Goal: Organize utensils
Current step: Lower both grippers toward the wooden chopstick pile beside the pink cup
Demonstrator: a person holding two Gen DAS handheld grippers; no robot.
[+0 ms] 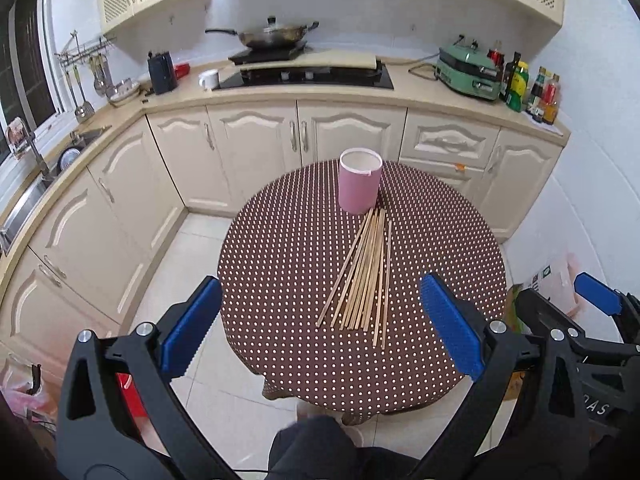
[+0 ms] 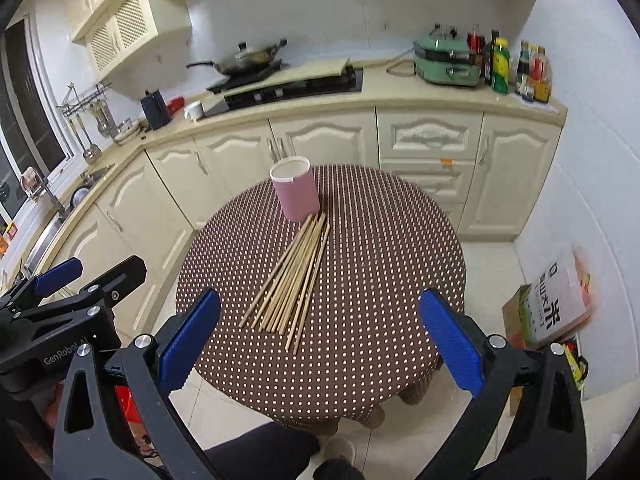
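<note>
So we've got both tools spread wide and holding nothing, left tool (image 1: pixel 322 322) and right tool (image 2: pixel 320 334) hovering short of the polka-dot worktop (image 1: pixel 280 240). The chopsticks (image 1: pixel 366 272) lie fanned out there, far tips touching the upright pink holder (image 1: pixel 359 187).

The inside of the pink cup (image 1: pixel 359 184) is hidden by its own wall, so its contents cannot be told. The far tips of the chopsticks (image 1: pixel 366 268) crowd against the cup's base; whether they touch it is unclear. The table's (image 1: pixel 280 280) legs are covered by the dotted cloth. Labels on the bottles (image 1: pixel 538 90) at the far right are too small to read. The sink (image 1: pixel 24 200) is cut off at the left edge.
</note>
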